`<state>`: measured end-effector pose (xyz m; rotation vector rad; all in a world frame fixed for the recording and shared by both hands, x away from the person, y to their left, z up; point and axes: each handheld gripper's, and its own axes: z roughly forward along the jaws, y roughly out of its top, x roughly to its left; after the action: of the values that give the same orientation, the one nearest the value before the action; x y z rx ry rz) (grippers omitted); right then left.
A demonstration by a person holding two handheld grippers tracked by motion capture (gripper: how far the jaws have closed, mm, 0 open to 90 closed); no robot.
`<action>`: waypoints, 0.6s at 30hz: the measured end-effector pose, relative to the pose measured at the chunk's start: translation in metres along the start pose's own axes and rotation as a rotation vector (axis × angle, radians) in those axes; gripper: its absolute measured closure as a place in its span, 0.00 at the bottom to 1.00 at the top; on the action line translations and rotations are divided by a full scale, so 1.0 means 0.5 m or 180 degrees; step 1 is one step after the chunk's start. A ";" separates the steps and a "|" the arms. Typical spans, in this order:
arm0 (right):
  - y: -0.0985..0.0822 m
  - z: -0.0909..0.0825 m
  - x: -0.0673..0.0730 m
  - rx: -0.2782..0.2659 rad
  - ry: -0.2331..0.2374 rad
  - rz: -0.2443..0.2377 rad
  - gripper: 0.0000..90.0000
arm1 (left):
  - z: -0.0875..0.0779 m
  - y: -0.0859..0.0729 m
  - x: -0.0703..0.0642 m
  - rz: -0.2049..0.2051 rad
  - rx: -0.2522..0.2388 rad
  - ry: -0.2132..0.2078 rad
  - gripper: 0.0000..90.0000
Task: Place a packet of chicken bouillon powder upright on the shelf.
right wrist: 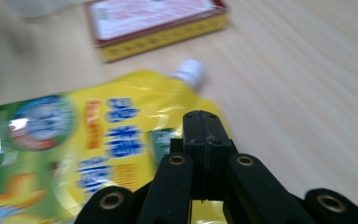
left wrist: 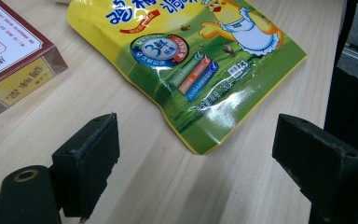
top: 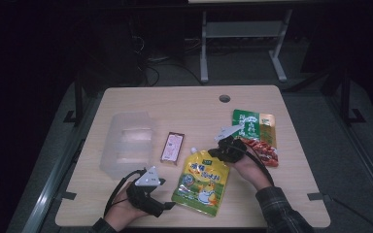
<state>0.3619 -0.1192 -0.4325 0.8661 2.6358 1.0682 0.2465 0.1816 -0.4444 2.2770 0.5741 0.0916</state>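
High view: yellow pouch [top: 201,181] lengthwise, spout away; right gripper [top: 222,150] pressed together, empty

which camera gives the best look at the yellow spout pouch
The high view: the whole yellow spout pouch lies flat there, cap to bottom. The left gripper view shows its lower half sharply; the right gripper view shows its cap end, blurred.
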 end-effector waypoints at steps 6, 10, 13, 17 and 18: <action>-0.010 0.023 -0.053 0.0064 -0.0127 0.0163 1.00 | 0.000 -0.001 0.000 -0.0004 -0.0004 -0.0016 0.16; -0.023 0.034 -0.066 0.0208 -0.0138 0.0186 1.00 | 0.001 0.000 0.001 0.0019 0.0013 -0.0021 0.16; -0.031 0.034 -0.071 0.0284 -0.0098 0.0174 1.00 | 0.001 0.001 -0.001 0.0014 0.0005 -0.0019 0.16; -0.039 0.024 -0.070 0.0327 -0.0006 0.0177 1.00 | 0.000 0.000 0.000 0.0022 0.0010 -0.0019 0.16; -0.042 0.021 -0.068 0.0342 0.0014 0.0159 1.00 | 0.000 0.000 0.001 0.0019 0.0006 -0.0019 0.16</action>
<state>0.3838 -0.1448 -0.4563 0.9565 2.7102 0.9477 0.2468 0.1818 -0.4444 2.2801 0.5644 0.0873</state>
